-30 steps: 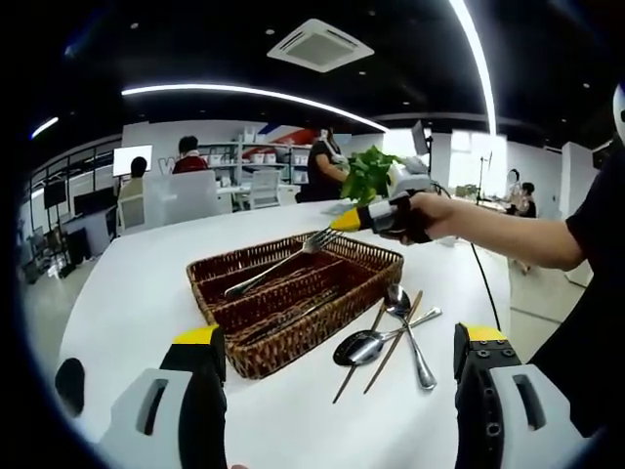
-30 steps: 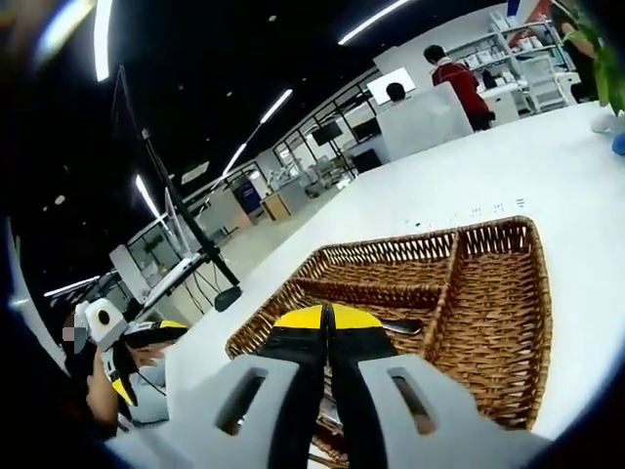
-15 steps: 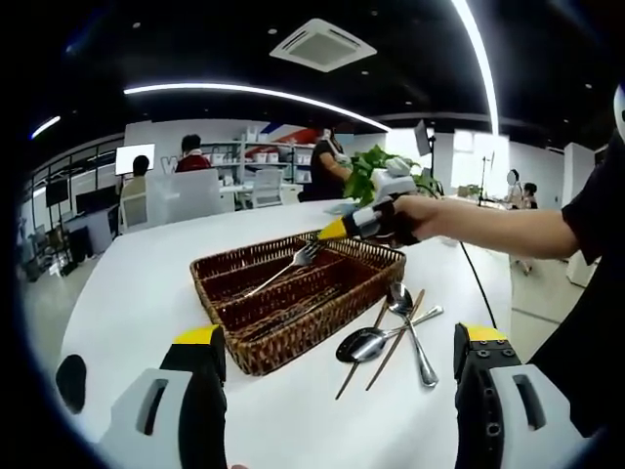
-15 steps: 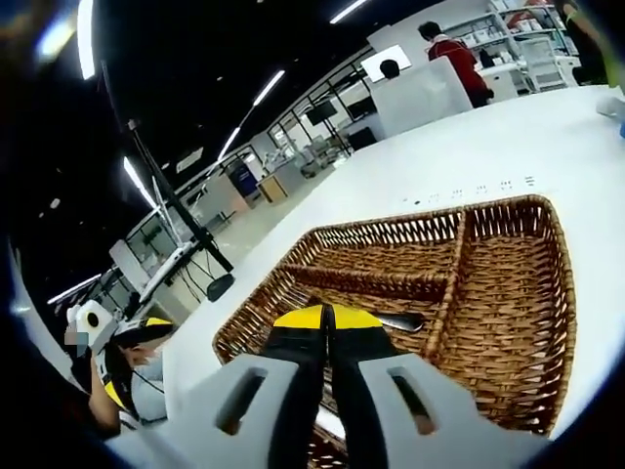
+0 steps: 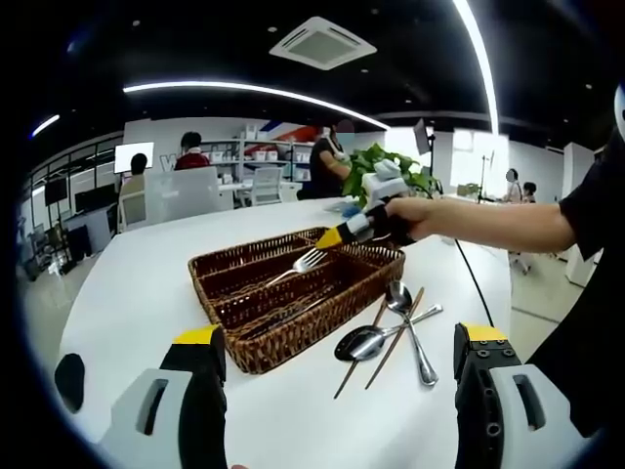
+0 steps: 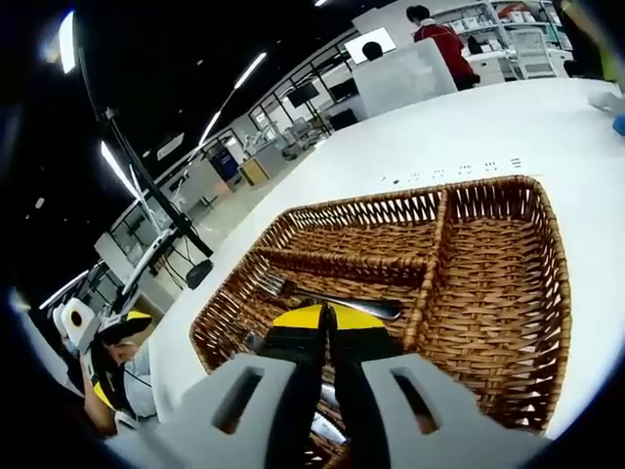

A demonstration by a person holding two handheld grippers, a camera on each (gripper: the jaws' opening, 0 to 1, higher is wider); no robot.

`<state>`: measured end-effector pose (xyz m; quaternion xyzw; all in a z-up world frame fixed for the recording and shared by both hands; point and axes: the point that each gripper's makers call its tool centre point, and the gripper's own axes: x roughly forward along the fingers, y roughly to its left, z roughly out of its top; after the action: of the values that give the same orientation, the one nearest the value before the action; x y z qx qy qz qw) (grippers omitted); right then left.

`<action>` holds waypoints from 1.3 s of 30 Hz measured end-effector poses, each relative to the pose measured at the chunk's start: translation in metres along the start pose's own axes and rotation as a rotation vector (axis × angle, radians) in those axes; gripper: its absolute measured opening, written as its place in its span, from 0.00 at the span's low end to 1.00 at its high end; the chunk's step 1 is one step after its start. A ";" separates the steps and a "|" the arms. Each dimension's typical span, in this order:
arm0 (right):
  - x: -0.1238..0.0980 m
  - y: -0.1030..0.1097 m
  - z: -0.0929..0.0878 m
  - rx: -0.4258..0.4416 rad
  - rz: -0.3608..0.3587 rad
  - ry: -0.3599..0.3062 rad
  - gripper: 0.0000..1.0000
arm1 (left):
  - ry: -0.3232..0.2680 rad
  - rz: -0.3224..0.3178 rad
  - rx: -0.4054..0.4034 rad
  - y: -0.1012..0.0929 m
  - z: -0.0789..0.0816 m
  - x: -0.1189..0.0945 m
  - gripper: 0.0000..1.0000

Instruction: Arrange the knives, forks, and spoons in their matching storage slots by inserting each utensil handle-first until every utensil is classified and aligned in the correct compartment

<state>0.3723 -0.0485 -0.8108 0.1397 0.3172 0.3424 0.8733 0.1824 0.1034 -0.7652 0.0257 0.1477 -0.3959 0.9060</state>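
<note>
The brown wicker cutlery basket (image 5: pixel 293 293) sits toward the middle of the wide white counter (image 5: pixel 127 293), with bare surface on every side of it and the counter's curved edge well away on the far side. In the right gripper view its woven dividers part it into long slots and one broad end compartment (image 6: pixel 498 264), which looks empty.

The right hand-held gripper (image 5: pixel 332 235) reaches in over the basket's far rim, its yellow-tipped jaws pressed together on a silver metal fork (image 5: pixel 296 265). The fork slants down into the basket, and in the right gripper view its tines point away from the jaws (image 6: pixel 327 318) along a middle slot. A few more utensils lie in the nearer slots (too tangled to tell apart).

The left hand-held gripper (image 5: pixel 337 366) hangs low at the near edge of the counter, jaws spread wide with nothing between them.

Just beside the basket's right end lies a loose heap on the counter: a couple of silver spoons (image 5: pixel 386 337) crossing one another, and thin brown wooden sticks (image 5: pixel 376 347) under them. They are apart from the basket wall but close to it.

A leafy green potted plant (image 5: pixel 376 171) stands behind the right hand. Farther back, people sit and stand at desks and shelves.
</note>
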 end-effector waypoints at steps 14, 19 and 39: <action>-0.006 -0.011 -0.005 -0.373 -0.153 0.096 0.03 | 0.016 -0.001 0.005 -0.004 -0.003 0.004 0.99; -0.011 -0.010 0.000 -0.374 -0.155 0.080 0.04 | 0.018 0.000 0.008 -0.005 -0.003 0.003 0.99; -0.061 0.009 -0.004 -0.385 -0.159 -0.040 0.32 | 0.014 -0.019 0.021 -0.012 0.008 0.009 0.99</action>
<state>0.3311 -0.0838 -0.7819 -0.0484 0.2386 0.3241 0.9142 0.1814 0.0876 -0.7597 0.0367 0.1500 -0.4056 0.9009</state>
